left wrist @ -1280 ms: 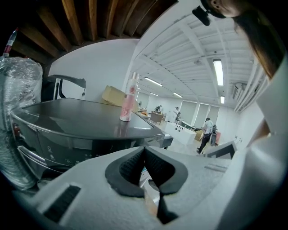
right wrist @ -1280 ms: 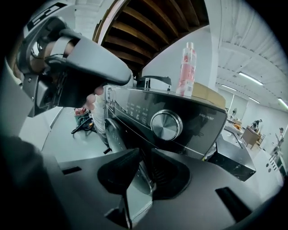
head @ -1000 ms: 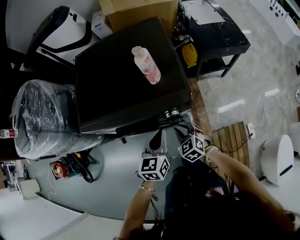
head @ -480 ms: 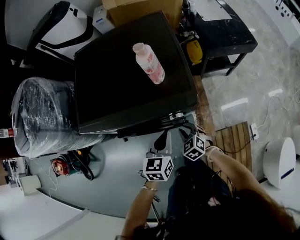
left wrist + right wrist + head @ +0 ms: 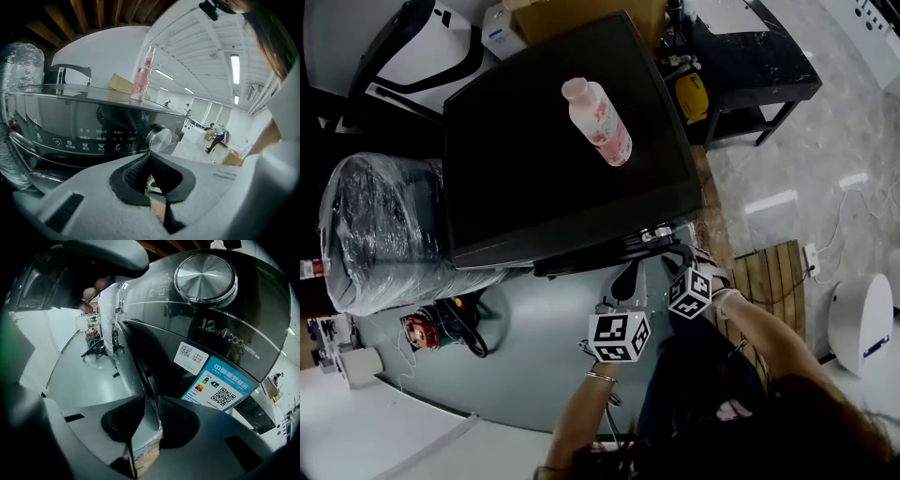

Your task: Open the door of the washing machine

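Two fingers point(image 5: 174, 425) of the right gripper point(image 5: 147, 401) are set partly apart, and the curved silver rim of the door point(image 5: 140, 366) is taken between them. It seems to be pinched there, though the contact itself is poorly shown. That edge is judged to have been chosen because it is the one part of the door by which it can be drawn away from the front of the washing machine point(image 5: 562, 178). The fingers of the left gripper point(image 5: 149, 158) are clenched together on nothing. It is held in front of the control panel point(image 5: 89, 140) and dial point(image 5: 161, 139), clear of the door's swing. The door is found on the machine's front, below the dial, not yet swung wide. A pink bottle point(image 5: 598, 122) is seen standing on the machine's top.
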{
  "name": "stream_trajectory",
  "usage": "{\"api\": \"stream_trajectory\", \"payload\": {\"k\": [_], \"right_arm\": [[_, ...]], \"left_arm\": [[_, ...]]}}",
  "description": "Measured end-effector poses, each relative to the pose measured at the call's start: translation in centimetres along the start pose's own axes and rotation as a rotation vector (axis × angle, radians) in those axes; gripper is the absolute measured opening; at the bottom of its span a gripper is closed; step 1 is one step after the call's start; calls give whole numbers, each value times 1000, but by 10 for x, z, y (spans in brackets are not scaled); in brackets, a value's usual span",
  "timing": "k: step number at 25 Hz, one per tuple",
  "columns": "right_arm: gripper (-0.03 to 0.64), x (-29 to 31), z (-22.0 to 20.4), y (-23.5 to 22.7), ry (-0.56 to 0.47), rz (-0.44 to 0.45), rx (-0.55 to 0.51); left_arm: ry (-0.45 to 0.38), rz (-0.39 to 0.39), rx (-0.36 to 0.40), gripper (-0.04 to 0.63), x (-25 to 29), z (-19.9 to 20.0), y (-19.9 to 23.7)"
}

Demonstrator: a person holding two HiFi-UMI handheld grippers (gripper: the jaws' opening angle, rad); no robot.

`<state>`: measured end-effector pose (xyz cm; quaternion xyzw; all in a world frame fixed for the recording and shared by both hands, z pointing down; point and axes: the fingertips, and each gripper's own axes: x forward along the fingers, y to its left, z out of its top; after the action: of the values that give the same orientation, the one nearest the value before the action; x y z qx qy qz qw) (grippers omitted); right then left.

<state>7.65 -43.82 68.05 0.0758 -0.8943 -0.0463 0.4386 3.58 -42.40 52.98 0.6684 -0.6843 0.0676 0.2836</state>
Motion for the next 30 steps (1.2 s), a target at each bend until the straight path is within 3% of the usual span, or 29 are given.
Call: {"api": "stream_trajectory", "payload": {"k": [30], "right_arm": [[71, 10, -14, 17, 30, -6, -111]], "left_arm": [[-6, 59, -30, 14, -20, -8, 9]]}}
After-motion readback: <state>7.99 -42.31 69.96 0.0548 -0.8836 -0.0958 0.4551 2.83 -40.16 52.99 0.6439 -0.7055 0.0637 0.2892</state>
